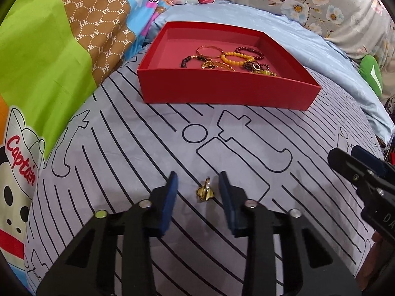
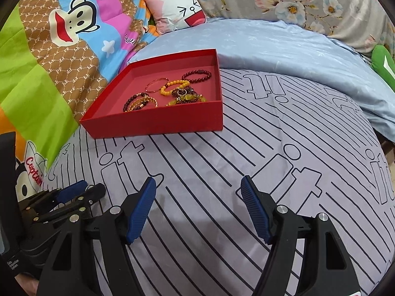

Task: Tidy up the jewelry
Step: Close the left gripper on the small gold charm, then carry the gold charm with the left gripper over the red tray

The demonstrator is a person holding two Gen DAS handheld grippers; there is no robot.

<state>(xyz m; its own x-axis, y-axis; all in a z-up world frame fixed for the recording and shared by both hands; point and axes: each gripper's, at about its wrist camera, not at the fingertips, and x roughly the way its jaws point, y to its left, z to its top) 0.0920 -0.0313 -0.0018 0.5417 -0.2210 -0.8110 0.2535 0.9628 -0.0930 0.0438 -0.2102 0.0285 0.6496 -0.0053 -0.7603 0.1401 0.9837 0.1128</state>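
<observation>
— What lies on the left?
— A cartoon quilt (image 1: 49,56) runs along the left edge; beside it the striped sheet (image 1: 138,153) carries the red box (image 1: 222,93), bracelets (image 1: 222,60) heaped inside.

— And the ring?
— The gold ring (image 1: 205,189) rests on the sheet between the fingers of the left gripper (image 1: 198,185), which is spread, touching neither pad.

— The other claw?
— Further right, the right gripper (image 2: 198,190) hovers spread wide, grasping nothing; a floral pillow (image 2: 308,2) sits behind.
</observation>
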